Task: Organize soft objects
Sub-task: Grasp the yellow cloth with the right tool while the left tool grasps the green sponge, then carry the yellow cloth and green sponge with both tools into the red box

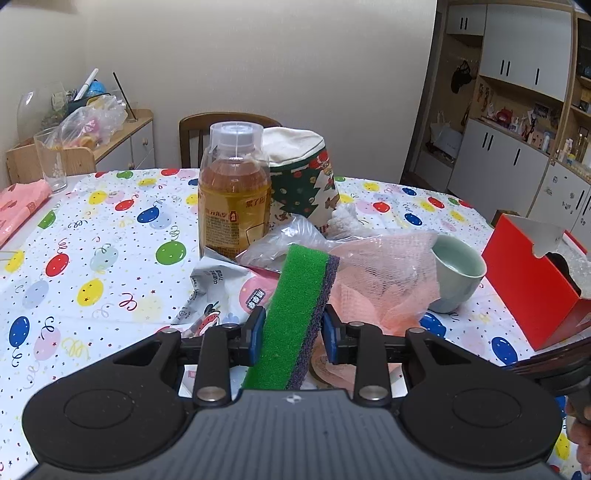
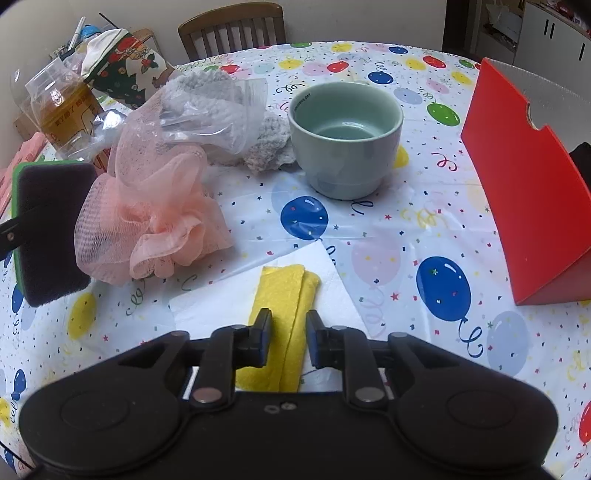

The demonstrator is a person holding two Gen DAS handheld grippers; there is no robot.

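My left gripper is shut on a green sponge with a dark purple scrub side and holds it above the table; the sponge also shows at the left of the right wrist view. A peach mesh bath pouf lies beside it, also in the left wrist view. My right gripper is partly open, its fingers on either side of a folded yellow cloth that lies on a white paper towel. Grey knitted cloths in a clear plastic bag lie behind the pouf.
A pale green cup stands mid-table. A red open box stands at the right. A bottle of amber drink, a Christmas-print fabric pouch, a snack packet and a drinking glass are on the balloon tablecloth. A wooden chair stands behind.
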